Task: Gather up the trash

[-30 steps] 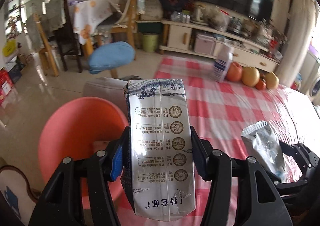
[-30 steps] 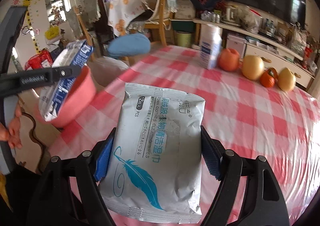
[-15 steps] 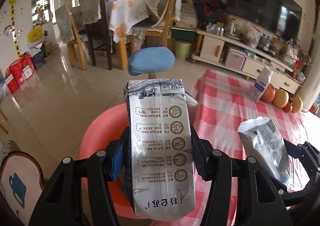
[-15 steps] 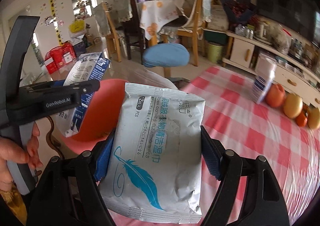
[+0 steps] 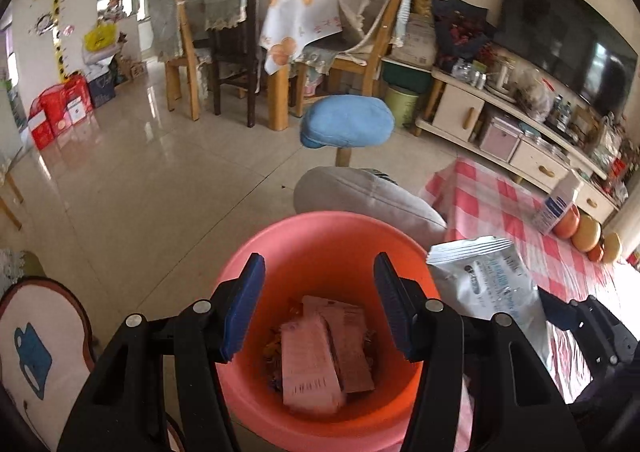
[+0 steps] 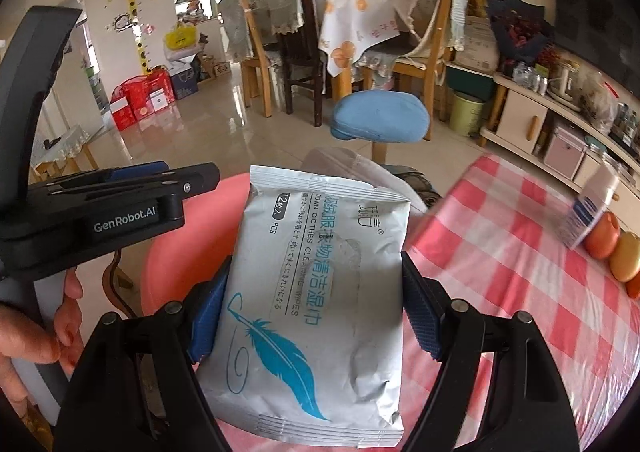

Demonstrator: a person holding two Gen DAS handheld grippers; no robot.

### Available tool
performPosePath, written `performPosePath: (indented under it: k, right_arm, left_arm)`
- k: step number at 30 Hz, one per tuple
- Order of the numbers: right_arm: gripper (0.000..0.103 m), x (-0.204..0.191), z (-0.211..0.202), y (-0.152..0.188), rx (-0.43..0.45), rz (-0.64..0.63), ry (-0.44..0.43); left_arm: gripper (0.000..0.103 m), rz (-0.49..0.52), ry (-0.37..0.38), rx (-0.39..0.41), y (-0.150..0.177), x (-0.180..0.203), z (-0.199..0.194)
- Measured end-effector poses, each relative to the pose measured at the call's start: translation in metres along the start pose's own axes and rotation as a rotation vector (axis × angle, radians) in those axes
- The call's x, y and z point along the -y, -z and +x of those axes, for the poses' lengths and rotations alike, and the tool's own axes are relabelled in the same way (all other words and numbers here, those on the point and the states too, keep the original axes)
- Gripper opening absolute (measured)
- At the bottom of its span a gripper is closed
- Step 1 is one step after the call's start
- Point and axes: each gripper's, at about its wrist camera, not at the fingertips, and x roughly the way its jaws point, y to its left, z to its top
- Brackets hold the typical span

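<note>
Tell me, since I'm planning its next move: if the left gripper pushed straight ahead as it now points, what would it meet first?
Probably the cartons lying in the pink bin: the open left gripper points down into it. Depth is unclear.

The left gripper (image 5: 320,306), which had clamped the milk carton (image 5: 310,362) half a second before, opened its jaws and the carton dropped into the pink bin (image 5: 256,392), where it lay on other cartons. Both views swung further off the checked table (image 6: 520,252) toward the bin, which came to sit directly beneath the left gripper
</note>
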Motion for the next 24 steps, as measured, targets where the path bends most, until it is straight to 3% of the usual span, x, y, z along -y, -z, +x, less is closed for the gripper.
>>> performPosePath:
  k: [3,5,12,18,24]
  right_arm:
    - [0.08,-0.009,0.016,-0.004,-0.018,-0.028,-0.02]
    - [0.085,-0.01,0.024,-0.003,-0.023,-0.022,-0.019]
    - [0.092,0.004,0.007,0.003,0.036,0.08,-0.037]
    - [0.093,0.021,-0.017,0.014,0.087,0.116,0.033]
    - [0.093,0.04,-0.031,0.035,0.092,0.115,0.13]
  left_arm:
    - [0.058,-0.044,-0.005,-0.015,-0.002,-0.011,0.007]
    - [0.071,-0.064,-0.013,-0.018,-0.001,-0.016,0.007]
    - [0.088,-0.067,-0.025,0.025,-0.003,-0.014,0.001]
    - [0.094,-0.061,-0.032,0.024,-0.004,-0.007,-0.002]
    - [0.095,-0.056,0.009,0.025,-0.004,0.007,-0.008]
